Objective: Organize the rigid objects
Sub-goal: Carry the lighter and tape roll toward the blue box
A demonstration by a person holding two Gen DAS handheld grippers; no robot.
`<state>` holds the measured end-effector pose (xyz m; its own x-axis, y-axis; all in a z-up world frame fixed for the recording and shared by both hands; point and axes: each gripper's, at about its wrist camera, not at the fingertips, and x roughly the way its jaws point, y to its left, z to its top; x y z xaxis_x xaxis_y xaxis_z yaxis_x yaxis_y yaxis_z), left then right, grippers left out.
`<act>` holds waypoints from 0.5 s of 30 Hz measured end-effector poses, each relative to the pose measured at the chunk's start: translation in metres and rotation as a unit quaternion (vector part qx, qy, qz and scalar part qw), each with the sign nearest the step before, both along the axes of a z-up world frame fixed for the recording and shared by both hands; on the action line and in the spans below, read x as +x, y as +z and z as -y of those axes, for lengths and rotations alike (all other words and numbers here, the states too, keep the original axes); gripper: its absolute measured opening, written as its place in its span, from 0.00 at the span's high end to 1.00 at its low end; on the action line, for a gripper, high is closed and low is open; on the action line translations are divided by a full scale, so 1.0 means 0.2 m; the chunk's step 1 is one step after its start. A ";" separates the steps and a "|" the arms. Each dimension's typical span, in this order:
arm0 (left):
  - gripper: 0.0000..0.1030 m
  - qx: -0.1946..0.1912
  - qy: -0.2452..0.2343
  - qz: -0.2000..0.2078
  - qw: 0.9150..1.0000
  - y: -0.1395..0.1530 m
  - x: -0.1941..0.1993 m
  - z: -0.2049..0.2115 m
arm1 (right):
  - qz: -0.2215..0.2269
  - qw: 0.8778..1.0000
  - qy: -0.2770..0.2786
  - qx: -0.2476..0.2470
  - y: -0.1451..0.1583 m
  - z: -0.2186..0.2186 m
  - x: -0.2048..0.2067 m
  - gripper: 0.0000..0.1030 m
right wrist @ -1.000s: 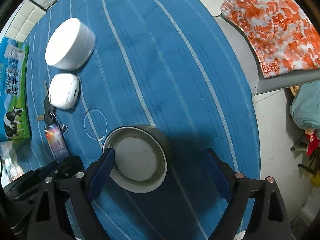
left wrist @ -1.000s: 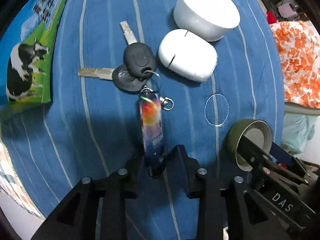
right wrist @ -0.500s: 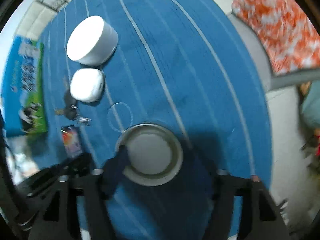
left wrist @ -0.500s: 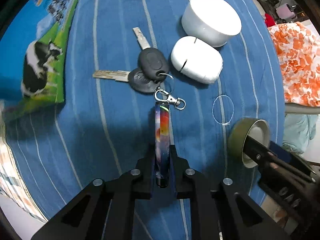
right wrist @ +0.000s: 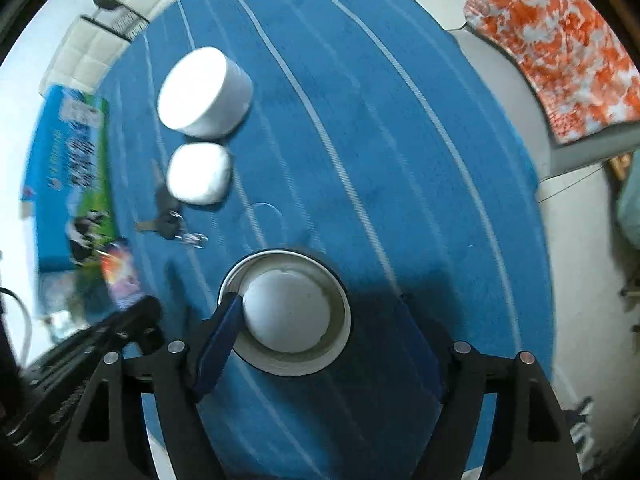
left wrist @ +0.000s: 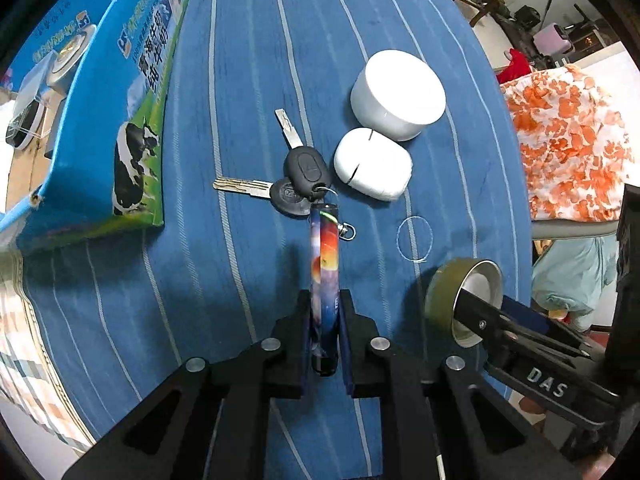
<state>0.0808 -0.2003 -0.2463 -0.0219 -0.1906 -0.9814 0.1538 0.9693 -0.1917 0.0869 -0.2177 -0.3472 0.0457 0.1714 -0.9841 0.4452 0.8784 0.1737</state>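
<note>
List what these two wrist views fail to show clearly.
- Keychain tag, left wrist view: its near end is hidden between the left gripper pads.
- Keys, right wrist view: blurred and small, blades unreadable.
- Tape roll, left wrist view: partly covered by the right gripper finger.
- Milk carton: cut off by the left edge.

Blue striped tablecloth (left wrist: 248, 60), keys (left wrist: 296, 184), two white cases (left wrist: 372, 168), milk carton (left wrist: 132, 128)

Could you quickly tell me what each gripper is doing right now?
Left gripper: shut on the colourful key tag.
Right gripper: open, one finger inside the green lid.
</note>
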 end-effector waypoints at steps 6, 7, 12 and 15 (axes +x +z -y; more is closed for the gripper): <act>0.90 -0.013 -0.007 0.022 1.000 0.11 -0.03 -0.10 | 0.022 0.999 0.022 -0.022 0.14 -0.04 0.01 0.22; 0.90 -0.017 -0.009 0.028 0.999 0.15 -0.03 -0.11 | 0.027 0.999 0.028 -0.024 0.17 -0.06 0.02 0.22; 0.90 -0.044 -0.004 0.065 0.997 0.36 -0.02 -0.22 | 0.063 0.996 0.056 -0.028 0.37 -0.19 0.09 0.22; 0.90 -0.054 0.005 0.090 0.994 0.48 0.01 -0.31 | 0.086 0.993 0.073 -0.022 0.50 -0.31 0.15 0.22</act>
